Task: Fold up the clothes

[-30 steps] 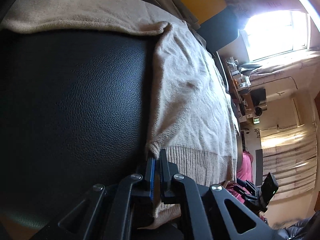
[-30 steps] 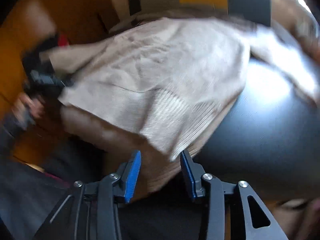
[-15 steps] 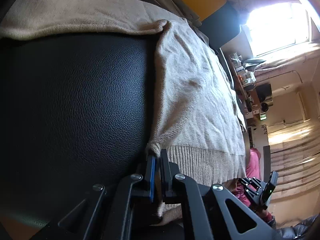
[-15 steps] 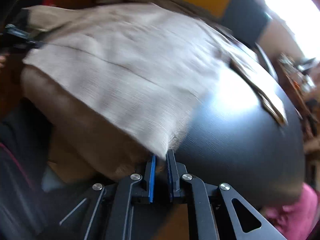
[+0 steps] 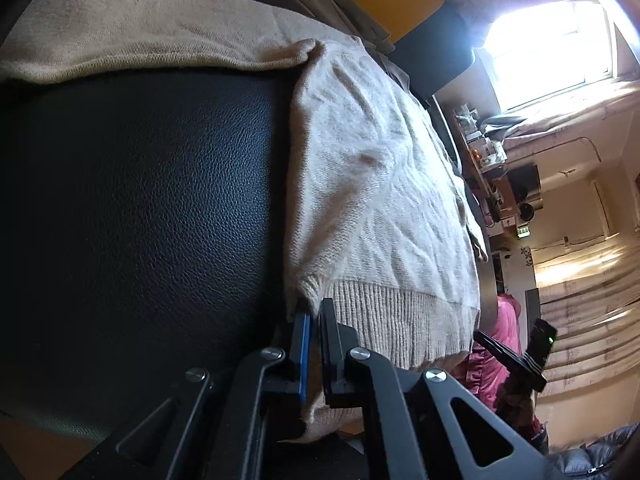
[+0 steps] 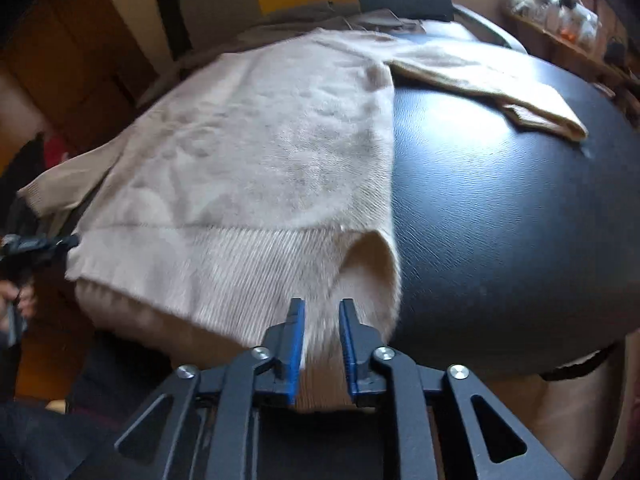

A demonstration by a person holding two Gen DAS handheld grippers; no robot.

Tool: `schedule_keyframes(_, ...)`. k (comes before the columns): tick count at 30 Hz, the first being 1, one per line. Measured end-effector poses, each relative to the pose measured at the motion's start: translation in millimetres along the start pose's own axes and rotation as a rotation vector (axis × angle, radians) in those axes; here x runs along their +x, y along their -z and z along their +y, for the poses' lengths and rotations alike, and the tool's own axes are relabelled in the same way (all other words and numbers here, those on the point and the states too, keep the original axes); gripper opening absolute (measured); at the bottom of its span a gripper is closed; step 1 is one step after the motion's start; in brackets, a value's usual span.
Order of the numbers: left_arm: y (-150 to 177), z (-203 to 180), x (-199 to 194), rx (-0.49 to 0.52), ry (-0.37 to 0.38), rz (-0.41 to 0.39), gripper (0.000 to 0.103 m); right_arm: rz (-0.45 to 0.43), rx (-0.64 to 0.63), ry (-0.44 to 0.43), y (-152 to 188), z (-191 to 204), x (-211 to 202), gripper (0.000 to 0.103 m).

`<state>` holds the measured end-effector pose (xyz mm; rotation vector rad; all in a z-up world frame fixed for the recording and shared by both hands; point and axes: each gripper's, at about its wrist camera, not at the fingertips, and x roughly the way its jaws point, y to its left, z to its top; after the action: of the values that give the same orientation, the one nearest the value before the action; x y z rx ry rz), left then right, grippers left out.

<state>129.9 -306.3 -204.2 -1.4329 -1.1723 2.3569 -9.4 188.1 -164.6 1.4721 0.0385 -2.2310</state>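
Beige sweater [image 6: 256,152] on black table [image 6: 500,216]: my left gripper [image 5: 314,312] pinches its hem corner; my right gripper [image 6: 322,308] is opening, hem between unpressed pads.

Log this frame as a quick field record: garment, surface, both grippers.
garment: beige knit sweater, spread flat, ribbed hem nearest the cameras
sleeve: one sleeve stretched out over the bare tabletop
surface: black leather-textured table
left gripper: shut on the hem corner
right gripper: jaws opening, hem corner between them, pads not pressing on it
fold state: no fold visible yet
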Motion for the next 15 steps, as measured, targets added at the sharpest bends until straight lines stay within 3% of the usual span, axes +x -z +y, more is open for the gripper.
schedule_keyframes(6, 0, -7, 0, 0.020, 0.002, -0.007, 0.003, -0.056, 0.106, -0.062, -3, -8, 3, 0.022)
schedule_keyframes(8, -2, -9, -3, 0.029, -0.005, -0.022, 0.003, -0.068, 0.078, -0.064, -3, -2, 3, 0.006)
schedule_keyframes(15, 7, -37, -31, 0.118, 0.062, -0.075, 0.002, -0.131, -0.047, 0.000, -4, 14, -45, 0.004)
